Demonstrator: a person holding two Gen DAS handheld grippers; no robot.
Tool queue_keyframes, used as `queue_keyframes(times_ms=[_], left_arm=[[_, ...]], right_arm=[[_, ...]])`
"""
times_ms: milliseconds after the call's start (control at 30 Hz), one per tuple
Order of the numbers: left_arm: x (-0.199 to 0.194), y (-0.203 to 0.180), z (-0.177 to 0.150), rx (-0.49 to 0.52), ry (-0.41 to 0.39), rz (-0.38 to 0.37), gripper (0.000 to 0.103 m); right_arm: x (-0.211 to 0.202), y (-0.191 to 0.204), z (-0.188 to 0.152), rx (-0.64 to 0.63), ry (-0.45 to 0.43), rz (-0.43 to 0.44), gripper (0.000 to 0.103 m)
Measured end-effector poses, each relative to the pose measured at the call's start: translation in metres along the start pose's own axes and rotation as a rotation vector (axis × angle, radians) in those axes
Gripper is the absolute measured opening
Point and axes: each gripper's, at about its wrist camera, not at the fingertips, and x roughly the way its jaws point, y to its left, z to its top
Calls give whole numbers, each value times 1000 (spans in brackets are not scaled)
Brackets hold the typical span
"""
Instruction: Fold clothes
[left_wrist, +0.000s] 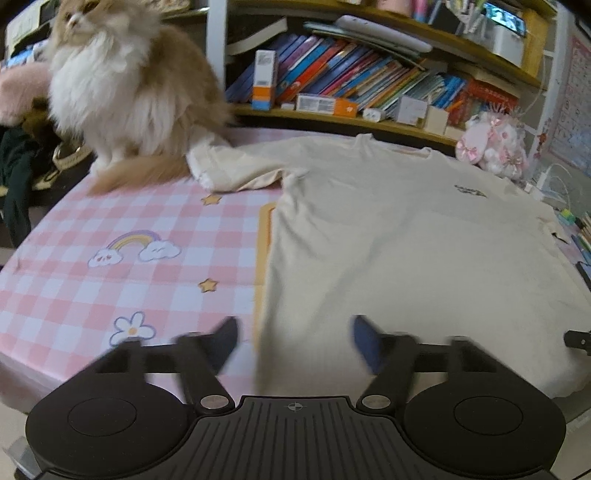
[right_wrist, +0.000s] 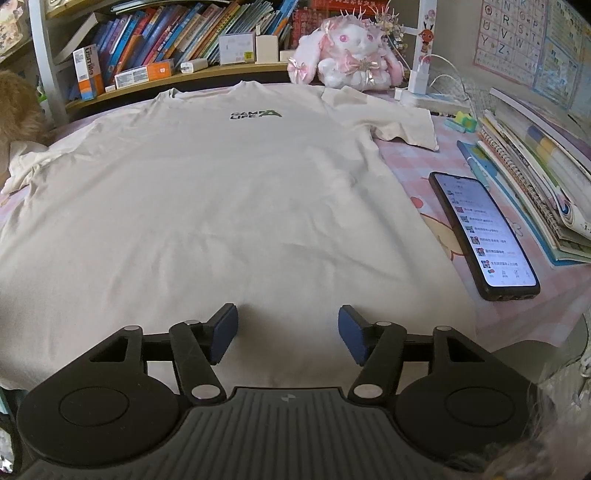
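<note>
In the left wrist view, we see the left gripper (left_wrist: 293, 341) with jaws apart and empty above the hem of the cream T-shirt (left_wrist: 406, 236), which lies flat on the pink checked tablecloth (left_wrist: 140, 258) beside a cat (left_wrist: 122, 85). In the right wrist view, the right gripper (right_wrist: 288, 332) stands apart over the hem; a phone (right_wrist: 480, 232) lies beside the shirt.
</note>
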Motion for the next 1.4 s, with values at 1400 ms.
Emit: queue_keyframes(times_ms=[1400], left_arm=[[34, -122, 32, 170, 98, -78, 96]], right_arm=[[9, -45, 23, -94, -37, -24, 102]])
